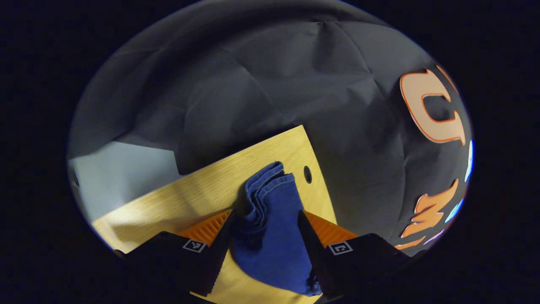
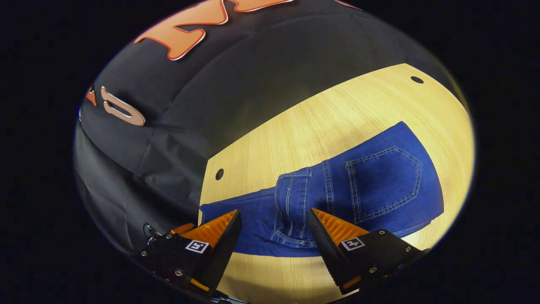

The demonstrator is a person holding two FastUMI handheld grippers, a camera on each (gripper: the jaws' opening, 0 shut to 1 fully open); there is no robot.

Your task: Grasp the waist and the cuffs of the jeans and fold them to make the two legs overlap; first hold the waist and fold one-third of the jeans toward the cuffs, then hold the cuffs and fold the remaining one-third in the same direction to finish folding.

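My left gripper [image 1: 266,219] hangs open around the bunched cuffs [image 1: 265,190] near the table [image 1: 190,198] corner; my right gripper [image 2: 274,219] gapes above the jeans [image 2: 337,198] waist [image 2: 295,207], I reckon to pinch both ends and stack the legs.

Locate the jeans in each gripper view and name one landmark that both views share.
Left gripper view: the jeans sit low at centre, a bunched end of denim between the left gripper fingers.
Right gripper view: the jeans lie flat across the lower right, back pocket up, beyond the open right gripper.
Shared landmark: the wooden table with a round hole near its edge.
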